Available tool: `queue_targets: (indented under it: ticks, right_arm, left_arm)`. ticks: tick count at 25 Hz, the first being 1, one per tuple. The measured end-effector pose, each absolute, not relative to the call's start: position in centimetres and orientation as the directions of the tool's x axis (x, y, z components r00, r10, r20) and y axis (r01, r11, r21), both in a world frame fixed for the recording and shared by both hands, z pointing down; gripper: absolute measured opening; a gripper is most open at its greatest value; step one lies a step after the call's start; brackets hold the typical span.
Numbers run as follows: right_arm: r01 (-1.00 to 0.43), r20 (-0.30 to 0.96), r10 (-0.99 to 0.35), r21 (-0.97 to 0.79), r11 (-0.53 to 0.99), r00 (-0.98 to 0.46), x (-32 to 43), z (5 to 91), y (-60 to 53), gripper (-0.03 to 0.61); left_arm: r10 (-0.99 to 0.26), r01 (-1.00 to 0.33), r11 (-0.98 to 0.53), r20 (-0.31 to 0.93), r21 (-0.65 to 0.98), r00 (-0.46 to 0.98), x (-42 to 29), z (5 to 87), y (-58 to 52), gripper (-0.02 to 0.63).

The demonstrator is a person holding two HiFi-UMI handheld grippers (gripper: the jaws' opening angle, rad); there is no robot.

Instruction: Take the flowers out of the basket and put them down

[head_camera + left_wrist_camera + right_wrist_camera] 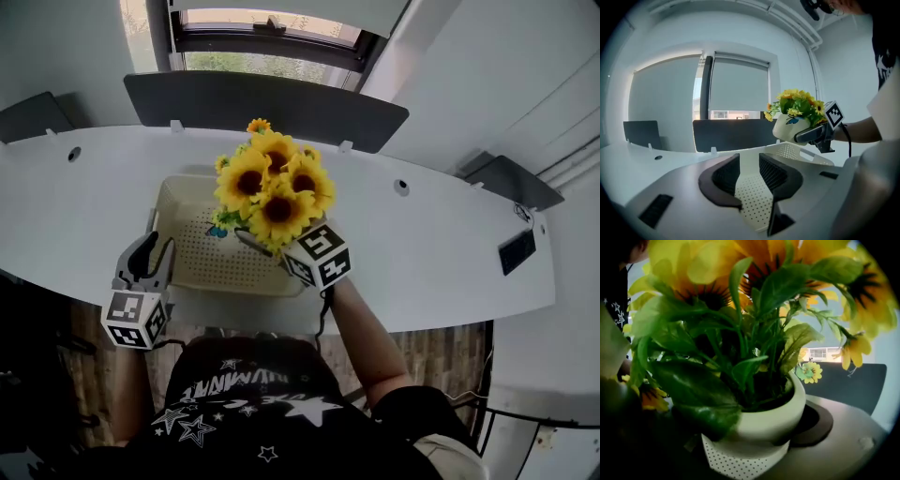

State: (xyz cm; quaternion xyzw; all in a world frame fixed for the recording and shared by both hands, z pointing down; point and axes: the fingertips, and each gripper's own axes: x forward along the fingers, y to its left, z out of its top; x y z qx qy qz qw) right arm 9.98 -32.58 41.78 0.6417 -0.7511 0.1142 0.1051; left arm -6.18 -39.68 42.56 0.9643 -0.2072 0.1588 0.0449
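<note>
From the head view, your right gripper holds the flowers, a bunch of yellow sunflowers, over the far right part of the cream basket. The basket sits at the near edge of the white table, left of its middle. Your left gripper is at the basket's near left corner with its fingers spread. A dark panel stands along the table's far edge, below the window. In the left gripper view, the left gripper has its jaws apart. The perforated side of the basket shows in the gap between them, and the pads do not press on it. Further right in this view, the flowers sit in a white pot carried above the basket's rim and clear of it. The right gripper is closed round the pot from the right side. In the right gripper view, the pot fills the space between the jaws of the right gripper. A dark pad lies against the pot's right side, while large green leaves cover the other jaw. You have the pot clamped. The blooms crowd the top of the view, and the dotted basket shows just under the pot's base.
</note>
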Motion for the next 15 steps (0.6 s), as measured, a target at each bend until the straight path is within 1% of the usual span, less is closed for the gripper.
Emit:
queue_targets:
  ticks: [4, 9, 15]
  right_arm:
    - [-0.996, 0.264, -0.961, -0.044, 0.075, -0.084, 13.0, 41.2, -29.4, 0.531]
    - [-1.000, 0.280, -0.960, -0.025, -0.012, 0.005, 16.2, 42.1, -25.1, 0.531]
    - [-0.993, 0.295, -0.950, -0.019, -0.116, 0.105, 20.0, 43.9, -20.0, 0.531]
  left_arm:
    - [-0.306, -0.333, -0.942, 0.317, 0.033, 0.898, -2.8, 42.2, -36.6, 0.117]
    - [-0.205, -0.234, -0.971, 0.325, 0.051, 0.923, 1.1, 43.0, -32.5, 0.117]
    - [-0.153, -0.181, -0.981, 0.307, 0.067, 0.939, 5.0, 43.3, -28.8, 0.117]
